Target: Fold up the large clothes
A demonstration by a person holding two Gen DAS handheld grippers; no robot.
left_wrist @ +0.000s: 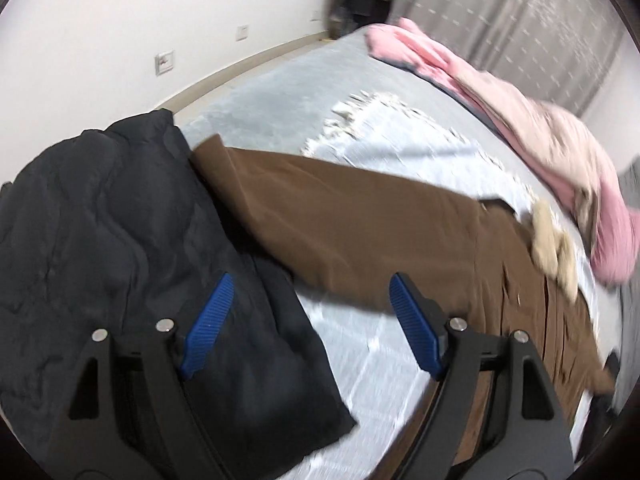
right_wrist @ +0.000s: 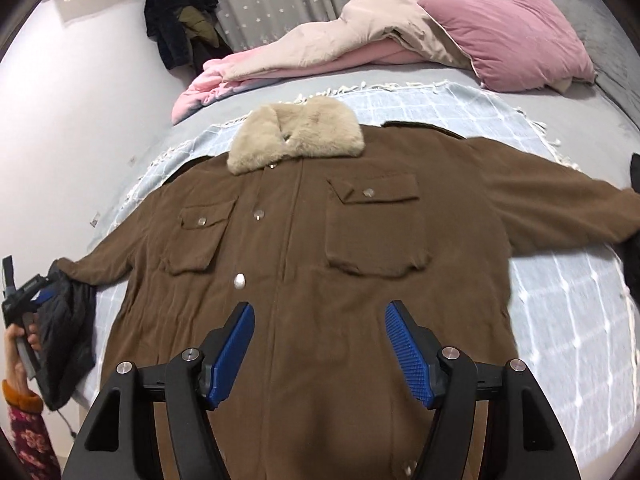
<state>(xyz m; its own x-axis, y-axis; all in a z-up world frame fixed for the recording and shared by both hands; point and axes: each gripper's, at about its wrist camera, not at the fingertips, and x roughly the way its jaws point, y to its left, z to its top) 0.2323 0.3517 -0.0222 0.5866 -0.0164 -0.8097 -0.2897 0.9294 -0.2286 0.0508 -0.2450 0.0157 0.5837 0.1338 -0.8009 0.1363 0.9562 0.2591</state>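
Note:
A brown coat [right_wrist: 304, 248] with a beige fur collar [right_wrist: 296, 136] lies flat and front-up on the bed, both sleeves spread wide. My right gripper [right_wrist: 320, 312] hovers open above the coat's lower front with nothing between its blue pads. In the left wrist view my left gripper [left_wrist: 311, 284] is open too, hanging over the coat's left sleeve [left_wrist: 320, 216] and the edge of a black padded jacket [left_wrist: 120, 240]. It grips nothing. A hand [right_wrist: 20, 338] holds the left gripper at the left edge of the right wrist view.
The coat rests on a light blue checked throw [right_wrist: 560, 300] with a white fringe, over a grey bed sheet [left_wrist: 260, 92]. A pink quilt [right_wrist: 320, 56] and a pink pillow [right_wrist: 516, 40] lie at the head. Dark clothes [right_wrist: 180, 20] hang by the curtain.

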